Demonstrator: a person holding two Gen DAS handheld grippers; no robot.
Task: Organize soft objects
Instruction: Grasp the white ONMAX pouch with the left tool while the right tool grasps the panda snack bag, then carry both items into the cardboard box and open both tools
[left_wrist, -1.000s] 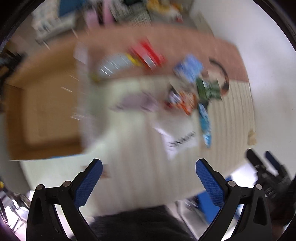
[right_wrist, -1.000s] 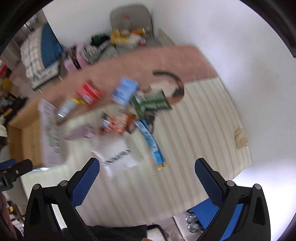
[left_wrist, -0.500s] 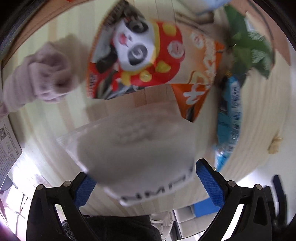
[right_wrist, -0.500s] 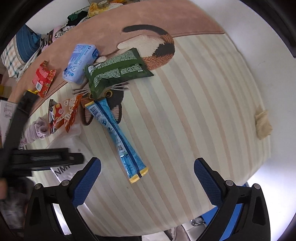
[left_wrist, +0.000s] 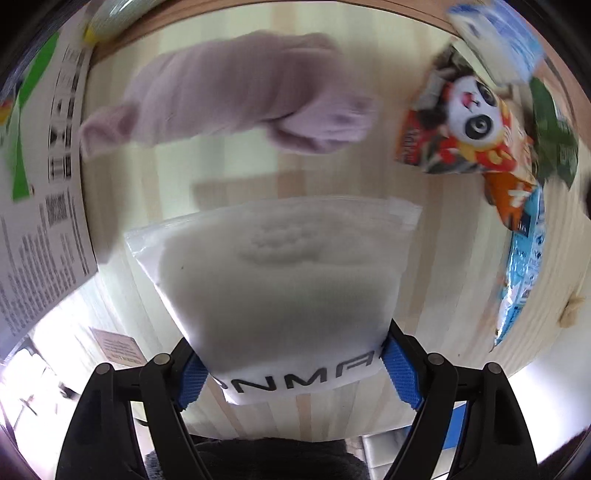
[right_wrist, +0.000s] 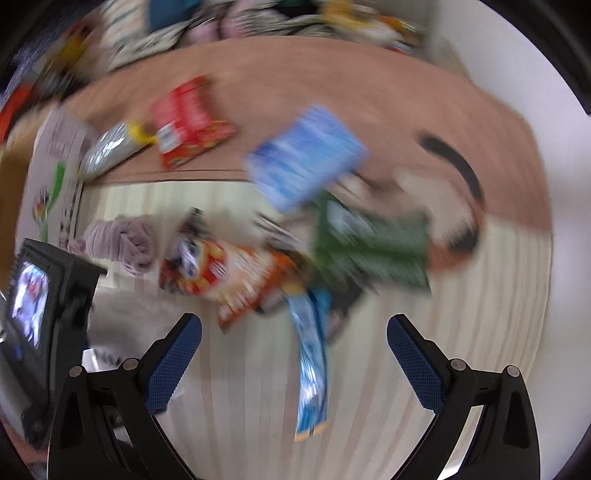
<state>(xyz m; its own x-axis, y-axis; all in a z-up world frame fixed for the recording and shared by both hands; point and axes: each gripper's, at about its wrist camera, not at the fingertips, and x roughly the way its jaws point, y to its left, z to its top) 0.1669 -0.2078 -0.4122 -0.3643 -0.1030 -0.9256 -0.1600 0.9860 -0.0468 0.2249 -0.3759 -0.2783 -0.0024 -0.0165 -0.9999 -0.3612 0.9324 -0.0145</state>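
Note:
A clear plastic bag with white cloth (left_wrist: 280, 273) lies on the striped mat, its near edge between the blue pads of my left gripper (left_wrist: 295, 373), whose jaws stand wide on either side of it. A rolled pale purple sock (left_wrist: 236, 92) lies just beyond it; it also shows in the right wrist view (right_wrist: 118, 243). My right gripper (right_wrist: 293, 358) is open and empty, above the mat near a long blue packet (right_wrist: 312, 373).
A panda snack bag (right_wrist: 221, 273), a green packet (right_wrist: 369, 243), a blue pack (right_wrist: 306, 170), a red bag (right_wrist: 184, 122) and a silver packet (right_wrist: 110, 151) lie on the mat. A printed cardboard box flap (left_wrist: 40, 184) stands at the left.
My left gripper has swung left, so the purple sock is now centred ahead and the white bag sits deeper between the pads. The right view has swung toward the packets and is blurred.

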